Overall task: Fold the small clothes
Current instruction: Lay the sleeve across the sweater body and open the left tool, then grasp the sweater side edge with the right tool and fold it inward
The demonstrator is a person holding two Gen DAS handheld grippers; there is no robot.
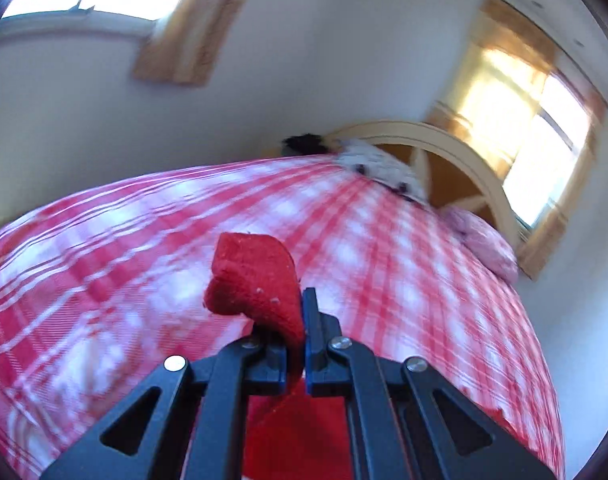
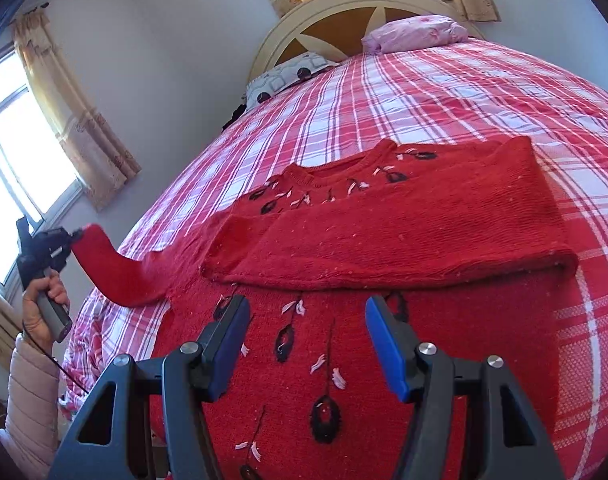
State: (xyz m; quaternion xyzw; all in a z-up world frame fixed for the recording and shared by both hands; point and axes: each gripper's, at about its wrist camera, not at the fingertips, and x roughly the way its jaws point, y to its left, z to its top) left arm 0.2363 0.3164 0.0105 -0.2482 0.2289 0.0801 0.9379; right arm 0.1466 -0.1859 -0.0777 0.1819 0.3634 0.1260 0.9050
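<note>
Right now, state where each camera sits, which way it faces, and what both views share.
Left wrist: on the left gripper, facing along the plaid bed toward the headboard; its own fingers clamp the red sleeve.
Right wrist: on the open right gripper, above the red sweater, facing the headboard; the left hand shows.
Shared: sleeve, bed, headboard, pink pillow.

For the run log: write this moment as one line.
left tool shut on sweater sleeve, lifted | right tool open over red sweater | other sleeve folded across | plaid bedspread
</note>
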